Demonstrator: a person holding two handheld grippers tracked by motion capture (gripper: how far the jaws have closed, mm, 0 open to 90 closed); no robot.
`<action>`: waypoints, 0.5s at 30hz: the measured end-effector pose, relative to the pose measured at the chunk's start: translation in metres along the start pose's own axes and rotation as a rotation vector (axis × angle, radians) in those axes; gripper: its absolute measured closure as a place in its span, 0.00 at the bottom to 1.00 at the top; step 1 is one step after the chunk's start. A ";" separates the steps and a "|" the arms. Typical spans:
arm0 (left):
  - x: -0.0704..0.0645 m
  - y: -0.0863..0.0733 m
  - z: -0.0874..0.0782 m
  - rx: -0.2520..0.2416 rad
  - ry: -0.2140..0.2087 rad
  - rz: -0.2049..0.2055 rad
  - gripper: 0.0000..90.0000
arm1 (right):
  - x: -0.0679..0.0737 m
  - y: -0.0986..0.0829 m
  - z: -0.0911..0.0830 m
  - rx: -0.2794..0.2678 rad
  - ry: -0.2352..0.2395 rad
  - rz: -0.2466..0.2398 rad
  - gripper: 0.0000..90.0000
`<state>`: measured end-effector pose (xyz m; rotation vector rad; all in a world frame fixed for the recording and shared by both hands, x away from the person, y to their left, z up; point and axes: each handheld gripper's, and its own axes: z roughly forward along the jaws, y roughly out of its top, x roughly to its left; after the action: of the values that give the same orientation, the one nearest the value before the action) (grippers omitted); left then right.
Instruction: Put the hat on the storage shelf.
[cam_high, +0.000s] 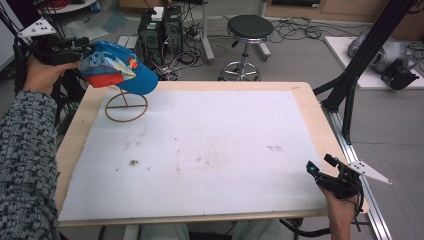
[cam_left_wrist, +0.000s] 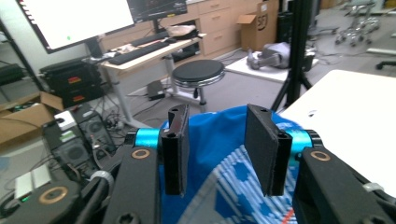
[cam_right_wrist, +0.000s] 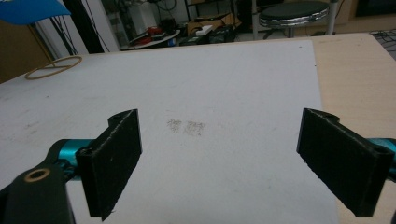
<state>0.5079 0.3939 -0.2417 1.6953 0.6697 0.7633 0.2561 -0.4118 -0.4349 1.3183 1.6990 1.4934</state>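
A blue cap (cam_high: 117, 67) with a red and white print rests on top of a thin wooden stand (cam_high: 126, 107) with a ring base, at the table's far left corner. My left gripper (cam_high: 82, 52) is at the cap's left side. In the left gripper view its jaws (cam_left_wrist: 217, 112) stand partly apart with the blue cap (cam_left_wrist: 219, 158) between and just beyond them, and the cloth is not pinched. My right gripper (cam_high: 320, 166) hovers low over the table's near right corner. It is wide open (cam_right_wrist: 219, 135) and empty. The cap (cam_right_wrist: 28, 10) and ring base (cam_right_wrist: 52, 67) lie far off from it.
A white sheet (cam_high: 200, 150) covers most of the wooden table (cam_high: 310, 100). A black frame post (cam_high: 365, 55) rises at the right edge. Beyond the far edge stand a round stool (cam_high: 249, 30) and computer cases (cam_high: 160, 30) with cables.
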 end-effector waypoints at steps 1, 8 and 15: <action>0.000 0.000 0.000 0.000 0.000 0.000 0.66 | 0.000 0.000 0.001 0.001 0.002 -0.004 0.14; -0.017 0.007 -0.012 -0.024 -0.022 0.002 0.63 | 0.005 0.003 0.013 0.010 0.028 -0.021 0.14; -0.036 0.008 -0.027 -0.043 -0.041 0.012 0.60 | 0.011 0.007 0.029 0.030 0.058 -0.054 0.14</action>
<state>0.4648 0.3808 -0.2341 1.6728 0.6107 0.7447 0.2790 -0.3892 -0.4339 1.2461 1.7856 1.4939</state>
